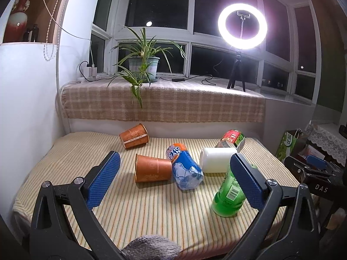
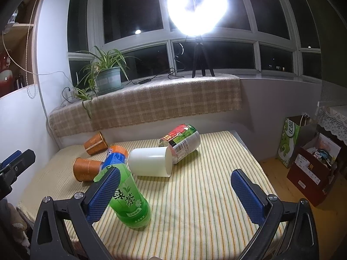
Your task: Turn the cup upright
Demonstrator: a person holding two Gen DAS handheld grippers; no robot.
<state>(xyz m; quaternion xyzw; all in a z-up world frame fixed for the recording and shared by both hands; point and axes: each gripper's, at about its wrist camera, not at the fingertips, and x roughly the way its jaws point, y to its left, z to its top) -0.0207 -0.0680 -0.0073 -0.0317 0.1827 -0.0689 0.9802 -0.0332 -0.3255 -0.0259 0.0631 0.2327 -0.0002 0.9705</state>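
Both grippers hover above the near edge of the table (image 1: 151, 216), aimed forward and slightly down. Left gripper (image 1: 175, 184): fingers spread wide, holding nothing. Right gripper (image 2: 175, 195): same. White cup (image 2: 149, 161) lies on its side mid-table, touching the red-labelled bottle (image 2: 184, 140).

Light source: ring light (image 1: 242, 26) on the windowsill, blown out in the right wrist view.
Windows: dark.
Shadows: soft, falling toward the cameras.
Edges: fisheye curvature, black vignette.
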